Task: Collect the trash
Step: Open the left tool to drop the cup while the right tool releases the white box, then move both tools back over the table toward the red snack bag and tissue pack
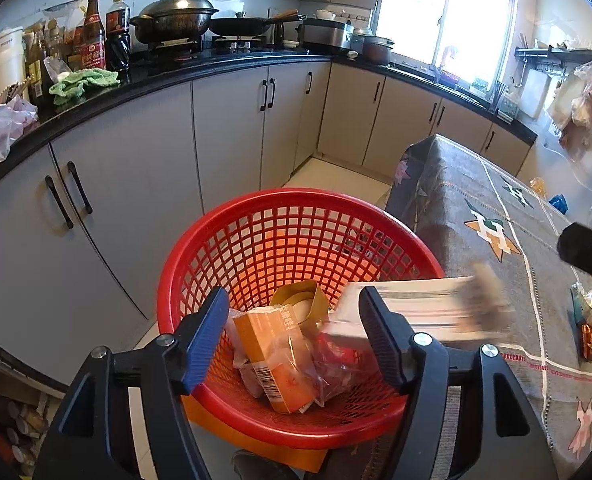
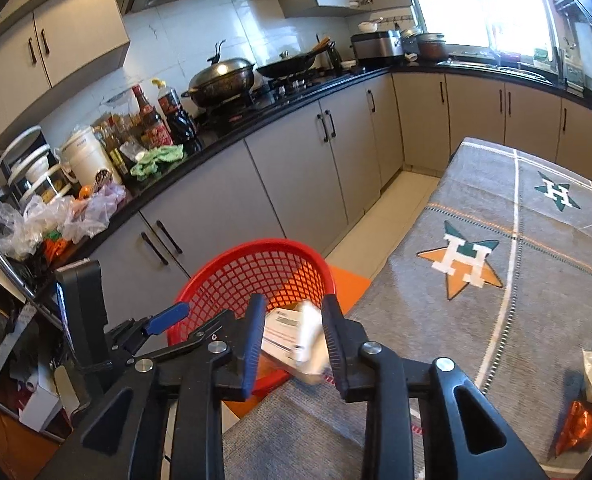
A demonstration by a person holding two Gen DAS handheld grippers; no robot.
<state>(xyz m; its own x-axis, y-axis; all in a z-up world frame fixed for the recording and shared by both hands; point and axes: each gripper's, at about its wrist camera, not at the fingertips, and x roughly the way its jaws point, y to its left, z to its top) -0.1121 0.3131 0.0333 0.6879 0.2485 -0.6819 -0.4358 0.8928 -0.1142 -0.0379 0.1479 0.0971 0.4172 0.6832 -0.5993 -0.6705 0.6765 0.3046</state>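
My right gripper point(image 2: 294, 340) stood part-open, a blurred white paper packet point(image 2: 296, 334) loose over the red plastic mesh basket point(image 1: 296, 216) already holding wrappers; table scraps point(image 2: 579, 424) remained, left gripper point(image 1: 292, 340) open and empty.

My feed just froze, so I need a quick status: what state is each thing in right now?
Basket: upright beside the table, partly filled with trash.
Orange carton: lying in the basket.
White box: blurred, between the right jaws, over the basket rim.
Left hand-held gripper: open, empty.
Right hand-held gripper: open around the box.
Wrappers: on the table.
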